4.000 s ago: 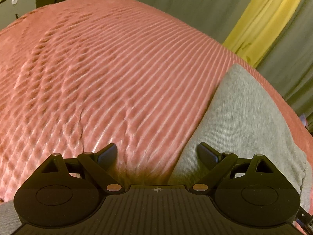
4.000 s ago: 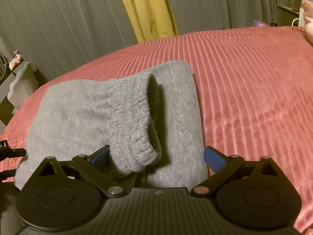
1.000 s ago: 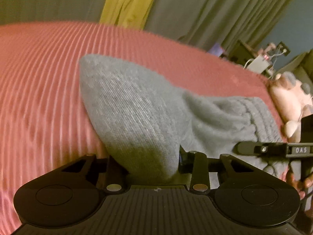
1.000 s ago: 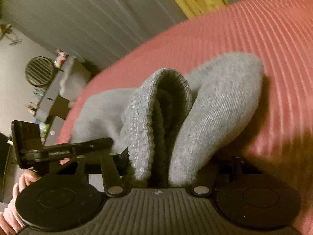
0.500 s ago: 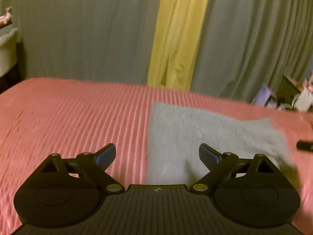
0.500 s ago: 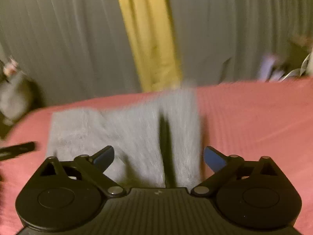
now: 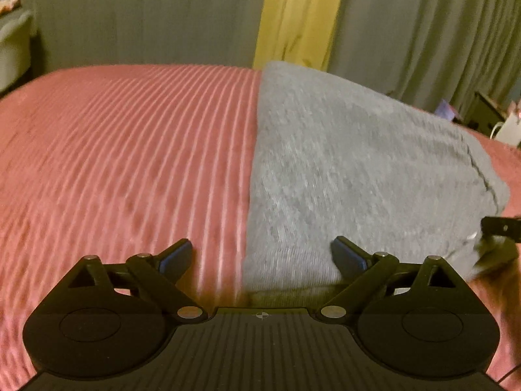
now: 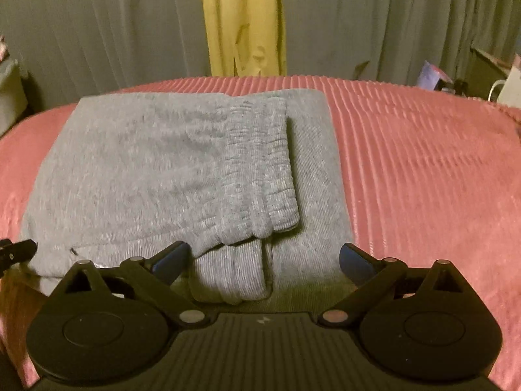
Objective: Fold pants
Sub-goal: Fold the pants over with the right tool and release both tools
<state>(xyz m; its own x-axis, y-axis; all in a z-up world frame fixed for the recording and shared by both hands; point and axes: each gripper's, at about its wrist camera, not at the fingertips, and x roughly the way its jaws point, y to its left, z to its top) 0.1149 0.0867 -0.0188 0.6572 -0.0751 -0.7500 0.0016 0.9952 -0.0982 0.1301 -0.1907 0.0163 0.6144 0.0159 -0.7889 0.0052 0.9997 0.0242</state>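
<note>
On the pink bed (image 8: pixel 423 169) the folded grey pants (image 8: pixel 146 169) lie flat just ahead, long axis running left to right. The right hand-held gripper (image 8: pixel 263 257) faces the waistband end, the left hand-held gripper (image 7: pixel 260 251) the left edge. Both clamped cloth a second ago; their jaws have just been opening and now stand apart, empty.

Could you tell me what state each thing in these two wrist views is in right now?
Grey pants: folded into a flat stack on the bed, ribbed waistband lying on top, nothing gripping them.
Left gripper: jaws wide open, having just opened, empty, over the stack's left edge.
Right gripper: jaws wide open, having just opened, empty, at the stack's near edge.
Pink bedspread: spread out, ribbed.
Curtains: drawn shut.
</note>
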